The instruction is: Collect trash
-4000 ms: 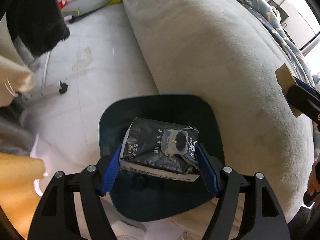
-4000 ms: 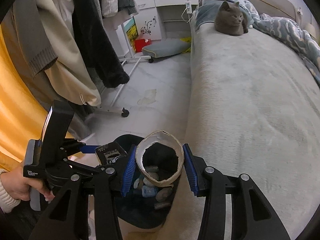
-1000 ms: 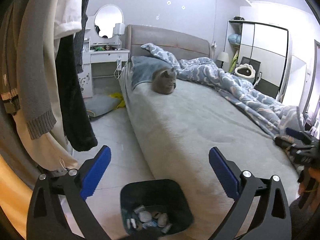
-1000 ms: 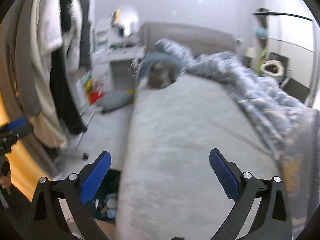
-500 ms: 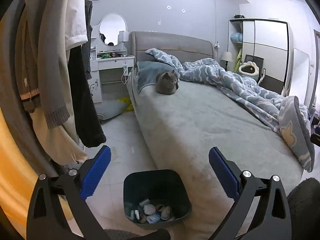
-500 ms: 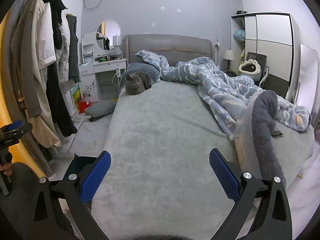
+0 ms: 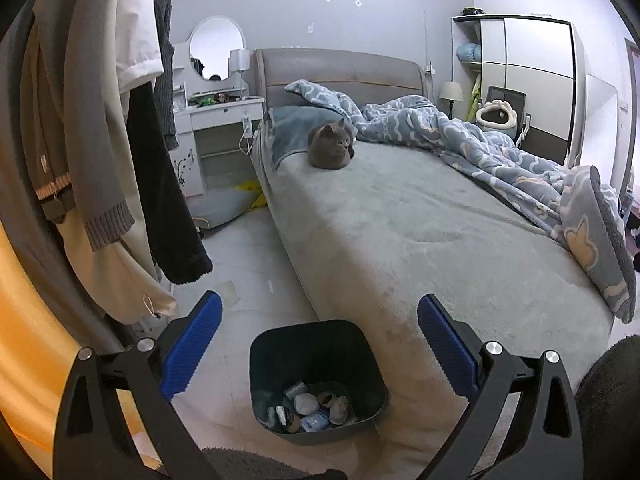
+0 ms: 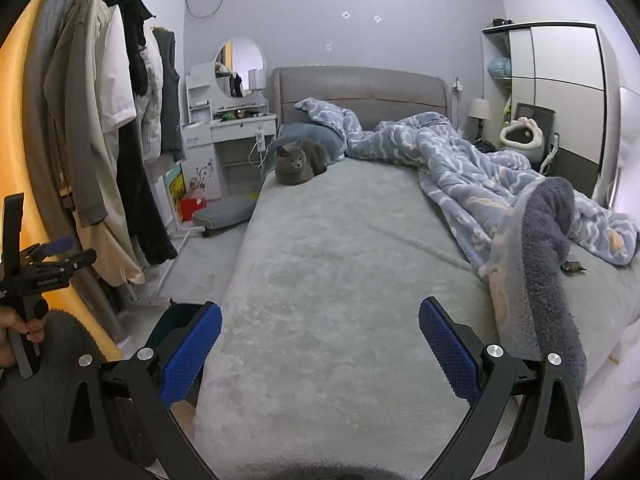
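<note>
Left hand-held gripper (image 7: 319,346) spread above bin (image 7: 316,334), empty

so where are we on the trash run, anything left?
Done: the bin beside the bed holds several pieces of trash. In hand: nothing; the left gripper and right gripper are both open and empty. Left: a small dark scrap lies on the bed near the blanket; it may be trash, too small to tell.
</note>
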Action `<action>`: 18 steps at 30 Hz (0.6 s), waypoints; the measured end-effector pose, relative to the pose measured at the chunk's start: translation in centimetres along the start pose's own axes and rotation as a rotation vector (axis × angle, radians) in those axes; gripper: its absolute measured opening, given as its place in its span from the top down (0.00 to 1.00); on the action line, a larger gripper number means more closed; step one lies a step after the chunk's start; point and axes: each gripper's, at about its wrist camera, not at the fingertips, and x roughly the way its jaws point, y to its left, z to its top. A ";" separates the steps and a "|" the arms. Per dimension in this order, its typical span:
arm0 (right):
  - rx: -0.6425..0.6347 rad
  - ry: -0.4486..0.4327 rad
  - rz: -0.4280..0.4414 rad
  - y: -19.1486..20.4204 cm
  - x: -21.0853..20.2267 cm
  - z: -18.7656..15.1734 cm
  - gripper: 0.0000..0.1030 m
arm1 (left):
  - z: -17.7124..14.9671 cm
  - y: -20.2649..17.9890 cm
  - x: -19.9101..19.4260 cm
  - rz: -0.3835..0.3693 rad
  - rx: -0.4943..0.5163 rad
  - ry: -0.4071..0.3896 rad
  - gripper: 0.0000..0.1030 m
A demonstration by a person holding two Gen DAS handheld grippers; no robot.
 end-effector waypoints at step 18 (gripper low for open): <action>0.016 0.020 0.012 -0.4 0.4 0.0 0.03 | -0.1 -0.1 0.0 -0.006 -0.003 0.003 0.03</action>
